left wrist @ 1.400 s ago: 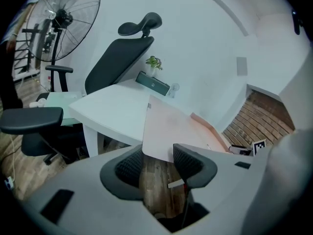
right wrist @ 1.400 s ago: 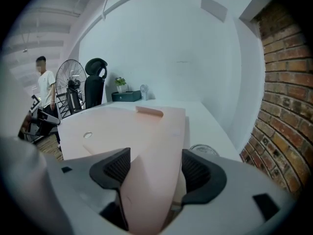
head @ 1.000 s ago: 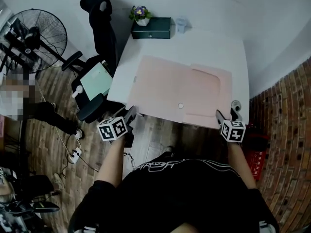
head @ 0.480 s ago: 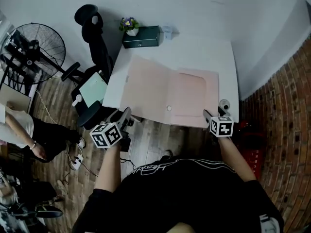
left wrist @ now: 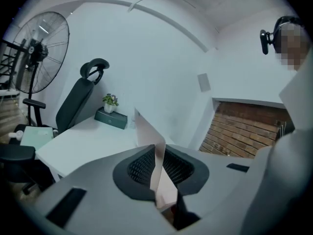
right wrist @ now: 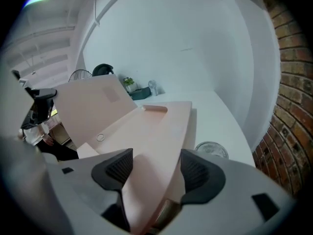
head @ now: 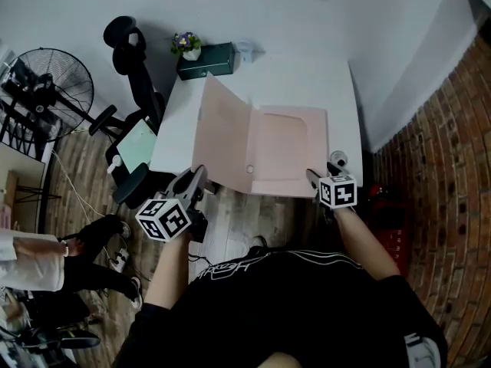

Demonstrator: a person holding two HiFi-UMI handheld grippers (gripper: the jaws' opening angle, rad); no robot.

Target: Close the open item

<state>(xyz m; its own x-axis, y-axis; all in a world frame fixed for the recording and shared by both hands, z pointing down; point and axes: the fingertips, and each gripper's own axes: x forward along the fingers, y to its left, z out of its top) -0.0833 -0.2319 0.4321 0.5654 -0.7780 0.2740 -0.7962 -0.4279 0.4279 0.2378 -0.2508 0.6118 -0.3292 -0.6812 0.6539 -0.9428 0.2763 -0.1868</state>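
Note:
A pink folder [head: 288,152] lies open on the white table [head: 322,83]. Its left cover [head: 222,133] stands tilted up off the table, with a round snap [head: 249,169] near the fold's front edge. My left gripper [head: 201,181] is at the cover's near corner. In the left gripper view the cover [left wrist: 146,131] stands edge-on between the closing jaws of that gripper [left wrist: 159,168], pads pressed on it. My right gripper [head: 321,176] is at the folder's near right corner. Its jaws [right wrist: 156,173] are closing but still wide, with the folder's corner [right wrist: 156,131] between them untouched.
A dark green box [head: 205,60], a small potted plant [head: 186,44] and a clear cup [head: 245,48] stand at the table's far edge. A round lid-like thing [right wrist: 211,150] lies by my right gripper. An office chair [head: 130,60] and a fan [head: 46,83] stand left of the table.
The folder's left cover has risen from flat on the table to tilted upright, held at my left gripper, whose jaws have closed on it. The right gripper stays at the near right corner.

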